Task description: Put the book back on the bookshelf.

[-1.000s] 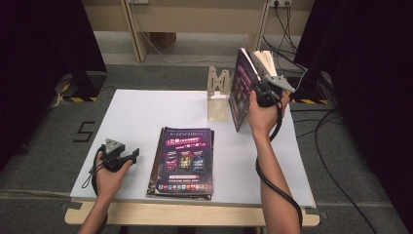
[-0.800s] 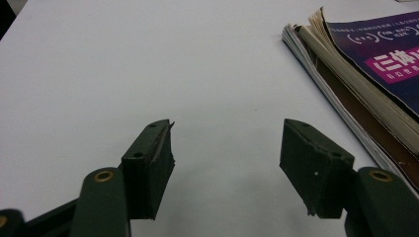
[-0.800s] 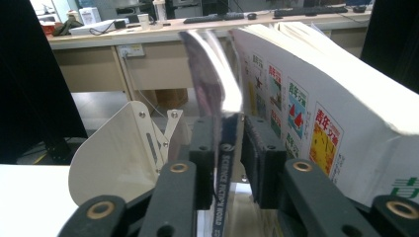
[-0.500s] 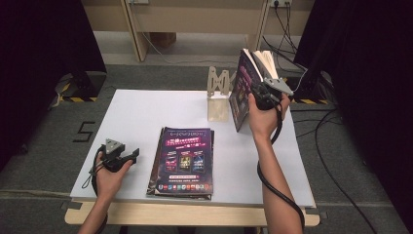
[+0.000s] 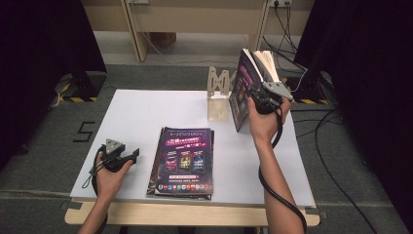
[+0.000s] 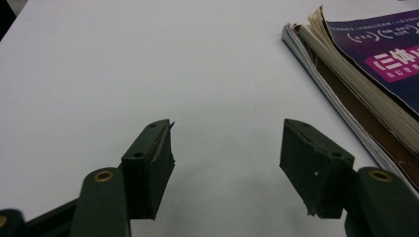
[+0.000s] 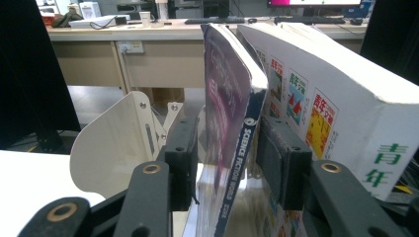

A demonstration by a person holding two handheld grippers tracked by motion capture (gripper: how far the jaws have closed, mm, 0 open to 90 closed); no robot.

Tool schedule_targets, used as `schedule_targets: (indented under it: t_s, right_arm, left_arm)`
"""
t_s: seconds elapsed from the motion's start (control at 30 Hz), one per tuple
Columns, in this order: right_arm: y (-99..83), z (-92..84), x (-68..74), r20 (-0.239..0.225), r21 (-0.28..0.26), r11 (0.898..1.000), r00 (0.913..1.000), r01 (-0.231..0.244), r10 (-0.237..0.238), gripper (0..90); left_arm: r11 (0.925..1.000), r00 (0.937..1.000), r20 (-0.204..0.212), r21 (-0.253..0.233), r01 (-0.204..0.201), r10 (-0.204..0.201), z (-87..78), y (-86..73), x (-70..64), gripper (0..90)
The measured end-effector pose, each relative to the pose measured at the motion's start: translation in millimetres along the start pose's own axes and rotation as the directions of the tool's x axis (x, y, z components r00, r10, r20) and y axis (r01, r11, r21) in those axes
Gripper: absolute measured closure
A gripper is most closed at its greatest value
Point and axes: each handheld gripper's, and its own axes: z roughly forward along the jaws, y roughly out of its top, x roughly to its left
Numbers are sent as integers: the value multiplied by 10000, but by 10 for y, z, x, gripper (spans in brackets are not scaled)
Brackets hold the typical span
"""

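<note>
A purple magazine (image 5: pixel 241 92) stands upright at the table's far right, leaning against a thicker white book (image 5: pixel 267 63) beside a wooden bookend (image 5: pixel 219 90). My right gripper (image 5: pixel 260 97) is at its spine. In the right gripper view the magazine (image 7: pixel 230 123) sits between the pads (image 7: pixel 184 158). The jaws have just been opening and stand a little apart from it. My left gripper (image 5: pixel 131 155) rests open on the white table (image 5: pixel 146 112), left of a flat stack of magazines (image 5: pixel 182 161). Nothing lies between its pads (image 6: pixel 148 168).
The white book (image 7: pixel 316 89) stands right of the magazine and the pale bookend plate (image 7: pixel 118 143) left of it. The flat stack's edge (image 6: pixel 365 64) lies close to the left gripper's right side. Cables trail over the floor at the right (image 5: pixel 336 146).
The right hand has shifted slightly at the standing magazine. The left hand and the flat stack have not moved.
</note>
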Motion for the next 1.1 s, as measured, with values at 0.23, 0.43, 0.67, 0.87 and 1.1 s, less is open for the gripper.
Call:
schedule_targets:
  t_s: [0.23,0.43,0.67,0.87,1.1]
  right_arm:
    - [-34,-45,-13,-43,2,10000,10000,42,-42,600]
    - [-47,-91,-22,-49,58,10000,10000,59,-58,597]
    - [-105,-152,-39,-84,163,9998,9999,85,-84,594]
    - [-163,-212,-36,-200,270,9995,9997,141,-135,592]
    - [-243,-287,-3,-328,410,9990,9993,169,-156,591]
  left_arm:
    - [10000,10000,-5,-1,-11,11,-1,0,0,365]
    - [10000,10000,3,7,3,-3,0,0,2,366]
    - [10000,10000,12,8,7,-7,0,0,2,367]
    - [10000,10000,7,3,-27,27,2,0,-4,370]
    - [10000,10000,-2,14,-29,29,0,0,-4,373]
